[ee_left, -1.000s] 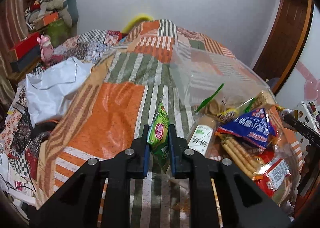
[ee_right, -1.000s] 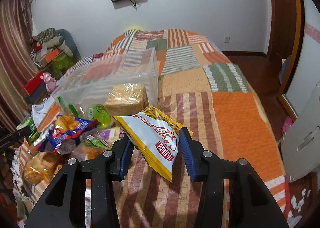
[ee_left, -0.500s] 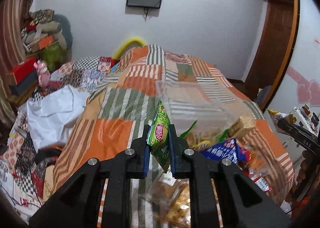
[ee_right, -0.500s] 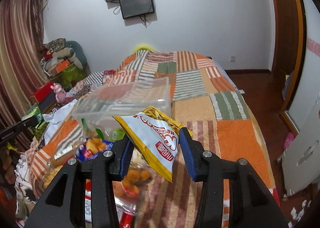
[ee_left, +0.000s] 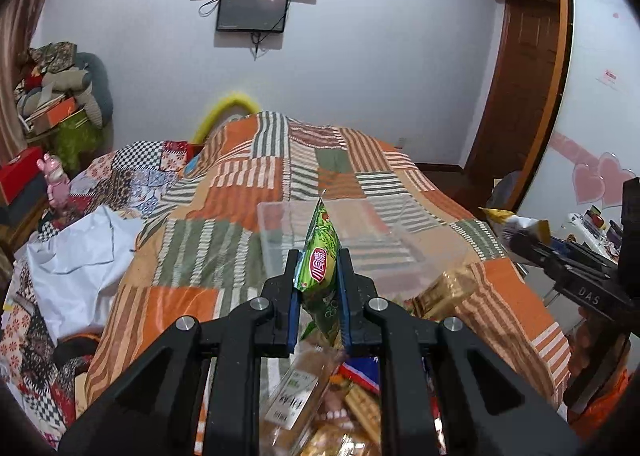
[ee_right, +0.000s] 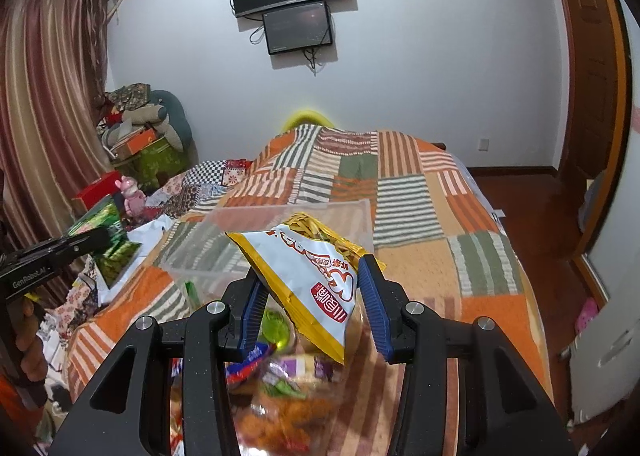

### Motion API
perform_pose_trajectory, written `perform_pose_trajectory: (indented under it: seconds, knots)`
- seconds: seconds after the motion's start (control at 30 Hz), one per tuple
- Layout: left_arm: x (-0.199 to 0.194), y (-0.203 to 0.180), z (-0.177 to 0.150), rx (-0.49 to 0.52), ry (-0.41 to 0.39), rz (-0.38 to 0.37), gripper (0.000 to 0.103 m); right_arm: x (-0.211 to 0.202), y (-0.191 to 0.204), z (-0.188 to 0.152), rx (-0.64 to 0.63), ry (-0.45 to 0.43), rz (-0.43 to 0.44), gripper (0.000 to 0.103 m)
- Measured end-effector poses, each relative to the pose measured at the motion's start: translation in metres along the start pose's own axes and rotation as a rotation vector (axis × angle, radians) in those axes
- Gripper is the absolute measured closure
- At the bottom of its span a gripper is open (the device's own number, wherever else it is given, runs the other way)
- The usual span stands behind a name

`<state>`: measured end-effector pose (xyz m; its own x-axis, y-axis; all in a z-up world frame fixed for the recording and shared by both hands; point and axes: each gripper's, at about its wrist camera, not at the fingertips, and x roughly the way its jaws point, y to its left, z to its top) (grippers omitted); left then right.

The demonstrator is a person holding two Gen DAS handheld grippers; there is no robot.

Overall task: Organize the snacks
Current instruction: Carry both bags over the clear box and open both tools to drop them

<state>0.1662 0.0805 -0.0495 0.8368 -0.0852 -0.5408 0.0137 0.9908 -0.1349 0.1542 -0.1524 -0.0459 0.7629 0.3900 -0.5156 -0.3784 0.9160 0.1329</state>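
1. Here the left gripper (ee_left: 319, 288) is clamped tight on a slim green snack packet (ee_left: 320, 272), held upright above the patchwork bedspread (ee_left: 224, 192).
2. The right gripper (ee_right: 312, 296) pinches a white-and-yellow snack bag (ee_right: 308, 276) between its blue pads (ee_right: 372, 300), tilted, corner down.
3. A clear plastic bin (ee_left: 360, 232) sits on the bed just beyond both packets.
4. Loose snacks (ee_right: 280, 396) lie heaped below the grippers, blurred in the right view.
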Motion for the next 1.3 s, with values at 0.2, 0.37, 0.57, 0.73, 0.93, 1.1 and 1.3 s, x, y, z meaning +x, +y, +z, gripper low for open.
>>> perform_pose_trajectory:
  seconds: [0.2,0.37,0.57,0.73,0.93,1.1,1.3]
  knots:
    - [0.026,-0.006,0.011,0.001,0.016,-0.025,0.088,0.017,0.007,0.005,-0.021,0.01,0.009,0.061]
    - [0.049,-0.01,0.014,0.004,0.032,-0.026,0.088,0.029,0.009,0.007,-0.025,0.025,0.037,0.061]
    - [0.08,-0.012,0.016,-0.008,0.08,-0.037,0.088,0.049,0.007,0.01,-0.023,0.065,0.067,0.061]
    - [0.102,-0.012,0.014,-0.012,0.116,-0.038,0.088,0.069,0.006,0.01,-0.023,0.112,0.088,0.061]
    - [0.124,-0.011,0.015,-0.01,0.146,-0.024,0.088,0.085,0.007,0.013,-0.054,0.146,0.071,0.061]
    - [0.136,-0.014,0.016,0.016,0.162,0.002,0.088,0.1,0.007,0.015,-0.082,0.19,0.061,0.061]
    - [0.149,-0.015,0.014,0.026,0.194,0.019,0.087,0.112,0.007,0.013,-0.117,0.242,0.05,0.061]
